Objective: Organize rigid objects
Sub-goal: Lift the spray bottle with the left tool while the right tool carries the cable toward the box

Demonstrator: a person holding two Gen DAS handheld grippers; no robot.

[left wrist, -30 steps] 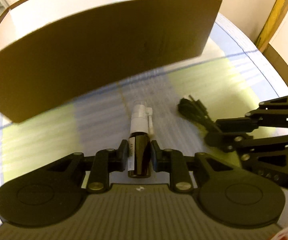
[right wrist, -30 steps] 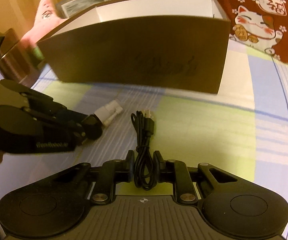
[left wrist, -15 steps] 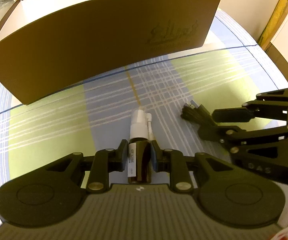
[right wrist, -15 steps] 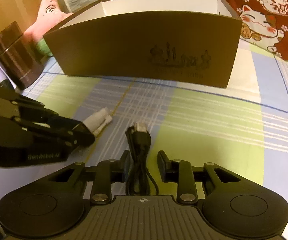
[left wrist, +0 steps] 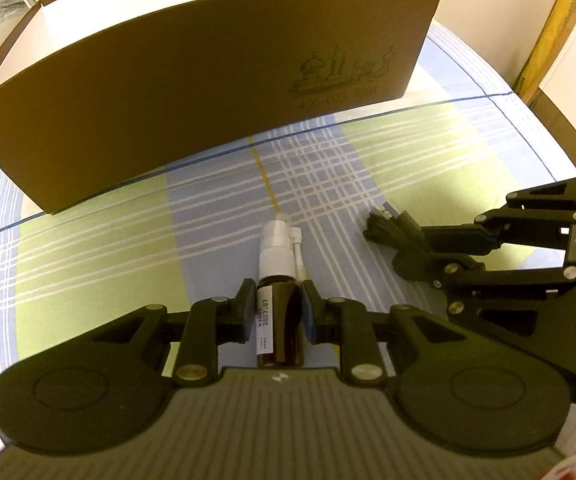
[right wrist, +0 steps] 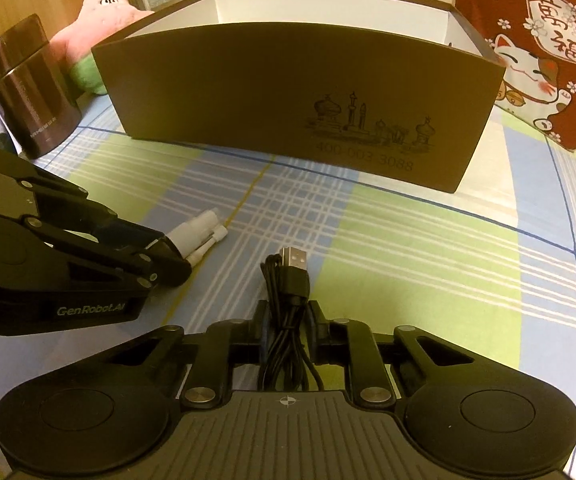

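Note:
My left gripper is shut on a dark brown spray bottle with a white nozzle, held low over the plaid cloth. It also shows at the left of the right wrist view, nozzle poking out. My right gripper is shut on a coiled black USB cable, plug pointing forward; the cable shows in the left wrist view too. A big brown cardboard box with a white inside stands open behind both, also in the right wrist view.
A brown cylindrical tin and a pink plush star sit left of the box. A red lucky-cat cloth hangs at the right. The plaid tablecloth spreads between the grippers and the box.
Both grippers have pulled back from the box and lowered toward the cloth. The right jaws loosened around the cable half a second ago and have closed on it again.

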